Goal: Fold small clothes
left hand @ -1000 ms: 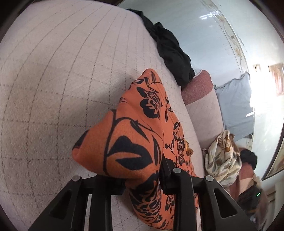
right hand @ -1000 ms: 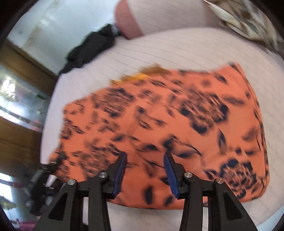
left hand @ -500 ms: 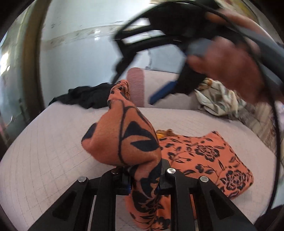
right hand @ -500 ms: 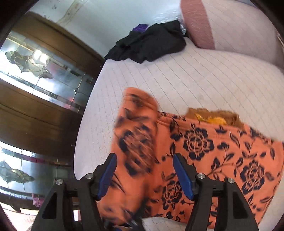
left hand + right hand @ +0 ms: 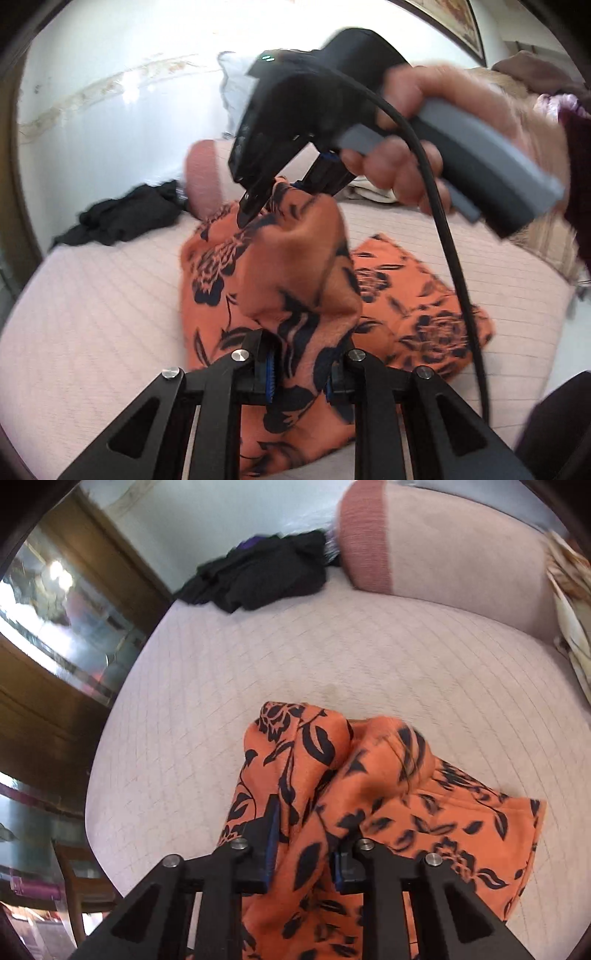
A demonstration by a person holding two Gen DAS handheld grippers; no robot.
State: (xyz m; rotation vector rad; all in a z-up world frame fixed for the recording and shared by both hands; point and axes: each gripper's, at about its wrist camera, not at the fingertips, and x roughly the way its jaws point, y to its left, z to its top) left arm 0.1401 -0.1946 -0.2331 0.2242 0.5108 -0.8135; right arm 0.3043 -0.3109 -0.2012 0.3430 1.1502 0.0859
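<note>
Both tools now gripping the orange floral garment, one end lifted off the bed.

Left tool [image 5: 301,373] is clenched on a bunched fold of the orange floral garment [image 5: 280,266]. A second ago that fold lay low against the mattress; it is now raised and turned over. Right tool [image 5: 304,843], which half a second ago stood wide above the cloth, is closing, with a fold of the same garment between its pads. In the left wrist view its tip sits on the upper edge of the raised fold, the person's hand [image 5: 413,140] on the handle. The garment's far half rests flat on the quilted bed [image 5: 207,686]. Judged: a fold-over is in hand, not yet laid. A black clothes heap [image 5: 258,576], bolster [image 5: 365,542] and patterned cloth [image 5: 569,602] lie well apart; only the trailing cable [image 5: 458,266] crosses the work.
</note>
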